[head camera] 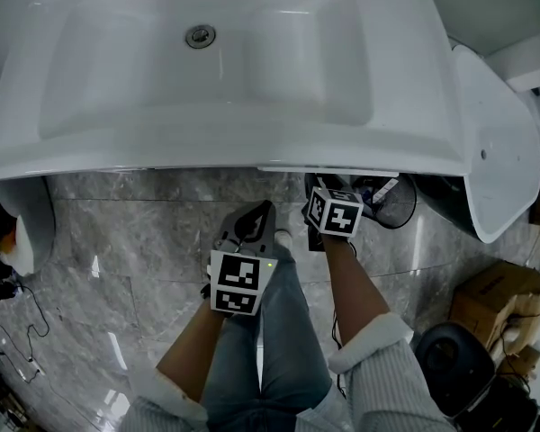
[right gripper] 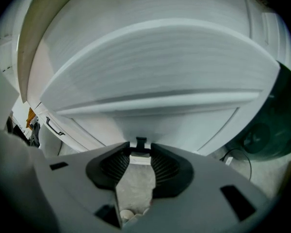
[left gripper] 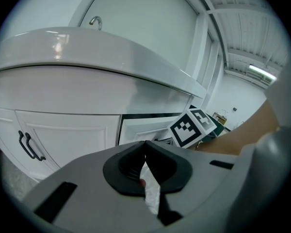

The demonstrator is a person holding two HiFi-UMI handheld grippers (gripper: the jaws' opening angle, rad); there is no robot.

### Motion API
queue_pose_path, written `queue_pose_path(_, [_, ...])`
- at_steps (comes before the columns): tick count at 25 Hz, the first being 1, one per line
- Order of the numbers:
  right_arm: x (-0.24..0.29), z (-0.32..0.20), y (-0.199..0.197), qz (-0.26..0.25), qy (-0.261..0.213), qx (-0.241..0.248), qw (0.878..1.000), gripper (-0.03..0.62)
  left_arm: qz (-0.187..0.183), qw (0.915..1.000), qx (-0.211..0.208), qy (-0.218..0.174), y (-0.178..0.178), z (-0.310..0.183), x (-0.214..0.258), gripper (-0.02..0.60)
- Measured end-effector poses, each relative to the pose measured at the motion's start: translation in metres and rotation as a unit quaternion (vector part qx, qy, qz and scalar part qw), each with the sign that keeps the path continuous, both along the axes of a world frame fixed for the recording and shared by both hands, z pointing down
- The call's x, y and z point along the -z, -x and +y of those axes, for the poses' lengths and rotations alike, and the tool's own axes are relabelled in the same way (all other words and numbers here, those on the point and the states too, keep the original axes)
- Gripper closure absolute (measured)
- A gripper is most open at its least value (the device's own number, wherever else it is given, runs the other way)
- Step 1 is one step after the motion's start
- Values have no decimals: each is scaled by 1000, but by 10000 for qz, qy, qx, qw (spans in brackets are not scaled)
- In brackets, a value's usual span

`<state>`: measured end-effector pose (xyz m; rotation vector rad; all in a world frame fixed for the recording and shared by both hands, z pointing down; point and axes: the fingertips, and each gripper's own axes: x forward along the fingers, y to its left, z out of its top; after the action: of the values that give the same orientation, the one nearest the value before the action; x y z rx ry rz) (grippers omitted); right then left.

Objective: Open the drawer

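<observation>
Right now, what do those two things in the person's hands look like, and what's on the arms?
Both tools are broad grey plastic bodies. The left claw and right claw have black ribbed pads. Each carries a white cube printed with black square markers. The person wears white ribbed sleeves with thick cuffs.

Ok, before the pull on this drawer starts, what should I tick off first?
1. Right claw lined up on the drawer handle: ok, the handle sits between its jaws.
2. Grip closed on the handle: cannot tell.
3. Left claw out of the way: ok, shut, nothing held, off the drawer.
4. Room to pull: cannot tell; the person's leg stands close in front.
</observation>
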<state>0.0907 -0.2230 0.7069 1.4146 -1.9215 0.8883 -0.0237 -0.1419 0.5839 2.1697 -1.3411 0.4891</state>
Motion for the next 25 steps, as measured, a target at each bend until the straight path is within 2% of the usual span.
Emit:
queue_pose_path(14, [-3,42,0,-123,57,-91,9999,454,-57,9999,-75,-57,-8,3,7,566])
queue_pose_path(25, [-5,61,-1,-111,46,0,9999,453,-172,9999,11,6,3,13,2,566])
